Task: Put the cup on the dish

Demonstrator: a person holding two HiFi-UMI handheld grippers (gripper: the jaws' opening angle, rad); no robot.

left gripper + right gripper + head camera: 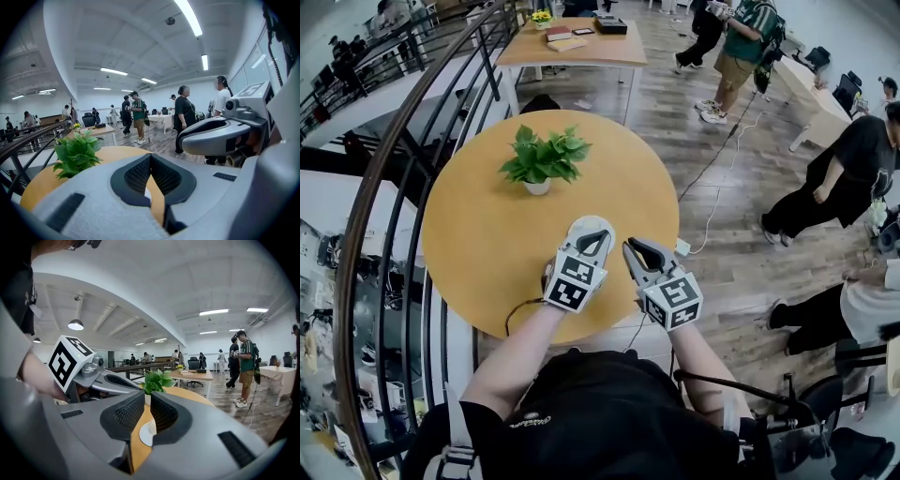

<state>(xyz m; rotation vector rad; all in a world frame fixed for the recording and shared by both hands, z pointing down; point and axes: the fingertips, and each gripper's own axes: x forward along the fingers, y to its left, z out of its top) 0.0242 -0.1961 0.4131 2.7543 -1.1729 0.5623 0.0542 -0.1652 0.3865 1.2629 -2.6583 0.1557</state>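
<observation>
I'm holding both grippers low over the near edge of the round table; a single potted plant stands well ahead of them, slightly to the left, and nothing lies between it and the jaws but bare tabletop; a dark curved railing runs past on the left, a cable trails over the floor to the right, and several people and a second table are far beyond

The left gripper has its jaws pressed together with nothing in them; the right gripper shows a narrow slit between its pads, also empty

One white dish lies flat just ahead of and below the jaw tips, largely covered by the left gripper from above; through the right gripper's slit I see one small white cup on the dish's far side, apparently upright, though the right jaw hides most of it and I can't tell where any handle points
</observation>
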